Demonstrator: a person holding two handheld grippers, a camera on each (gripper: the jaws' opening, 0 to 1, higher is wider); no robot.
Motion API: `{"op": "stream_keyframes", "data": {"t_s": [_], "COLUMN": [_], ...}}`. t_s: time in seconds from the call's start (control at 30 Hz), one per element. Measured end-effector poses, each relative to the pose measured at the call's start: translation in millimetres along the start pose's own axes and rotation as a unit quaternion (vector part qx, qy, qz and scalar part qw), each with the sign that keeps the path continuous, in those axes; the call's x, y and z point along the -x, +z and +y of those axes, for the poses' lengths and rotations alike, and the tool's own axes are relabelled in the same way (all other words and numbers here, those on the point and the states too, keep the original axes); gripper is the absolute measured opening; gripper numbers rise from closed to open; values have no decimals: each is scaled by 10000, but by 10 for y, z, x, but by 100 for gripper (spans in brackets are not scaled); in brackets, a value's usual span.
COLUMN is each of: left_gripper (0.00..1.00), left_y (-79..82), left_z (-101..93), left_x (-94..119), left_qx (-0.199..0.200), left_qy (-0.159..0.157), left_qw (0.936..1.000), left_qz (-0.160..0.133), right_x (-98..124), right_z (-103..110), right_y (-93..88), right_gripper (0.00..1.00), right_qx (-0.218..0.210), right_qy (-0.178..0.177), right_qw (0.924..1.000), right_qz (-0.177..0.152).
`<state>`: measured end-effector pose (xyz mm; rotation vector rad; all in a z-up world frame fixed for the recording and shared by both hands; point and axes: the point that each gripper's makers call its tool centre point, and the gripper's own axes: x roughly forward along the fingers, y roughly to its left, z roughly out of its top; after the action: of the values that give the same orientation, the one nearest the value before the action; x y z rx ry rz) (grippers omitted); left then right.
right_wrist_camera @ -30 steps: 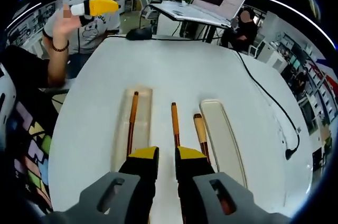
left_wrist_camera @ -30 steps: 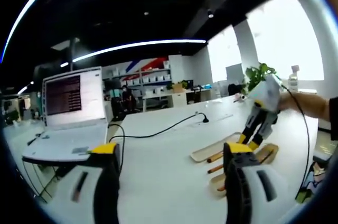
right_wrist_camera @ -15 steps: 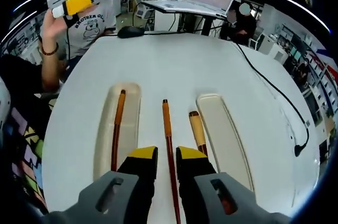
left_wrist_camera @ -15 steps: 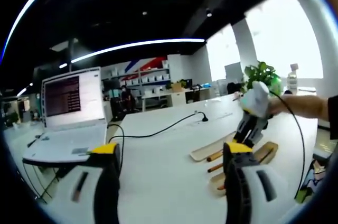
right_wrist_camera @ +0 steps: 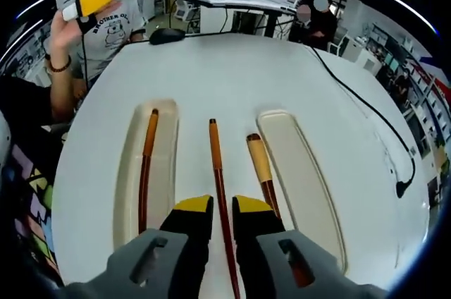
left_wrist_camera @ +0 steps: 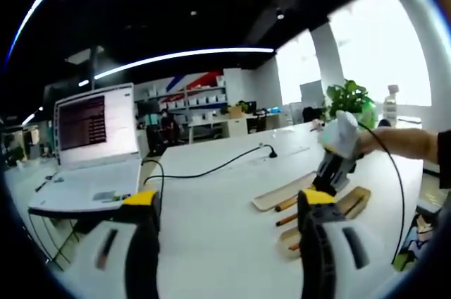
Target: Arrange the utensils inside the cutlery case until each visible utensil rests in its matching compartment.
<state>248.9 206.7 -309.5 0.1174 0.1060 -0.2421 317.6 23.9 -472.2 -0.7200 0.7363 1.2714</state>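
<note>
In the left gripper view my left gripper (left_wrist_camera: 229, 239) hangs wide open and empty, the pale cutlery tray (left_wrist_camera: 282, 192) well off right. In the right gripper view my right gripper (right_wrist_camera: 213, 207) straddles the slim brown wooden utensil (right_wrist_camera: 218, 175), lengthwise between barely parted jaws; whether gripped I cannot tell.

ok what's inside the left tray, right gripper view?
One wooden-handled utensil lies lengthwise in the left tray, orange end pointing away. Its near end runs behind the right gripper, so the head type is hidden. The right tray looks empty.
</note>
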Motion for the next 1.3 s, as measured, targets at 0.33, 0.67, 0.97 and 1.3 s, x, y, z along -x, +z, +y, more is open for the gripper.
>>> {"op": "stream_keyframes", "data": {"t_s": [0.33,0.67,0.97,1.3], "left_gripper": [82,85,87,87], "left_y": [10,137,99,129], "left_z": [-56,-143,-60,-45], "left_x": [-4,1,22,38], "left_qx": [-69,59,93,147], "left_qy": [-150,-372,-220,-256], "left_qw": [9999,9987,9994,9991], "left_qz": [-29,-349,-230,-302], "right_x": [-36,-29,-25,-10], "right_z": [36,15,13,-17], "right_y": [45,41,43,15], "right_gripper": [3,3,3,3], "right_qx": [5,42,-90,48], "right_qy": [170,148,21,-88], "right_qw": [9993,9993,9995,9999], "right_qz": [-329,-342,-288,-55]}}
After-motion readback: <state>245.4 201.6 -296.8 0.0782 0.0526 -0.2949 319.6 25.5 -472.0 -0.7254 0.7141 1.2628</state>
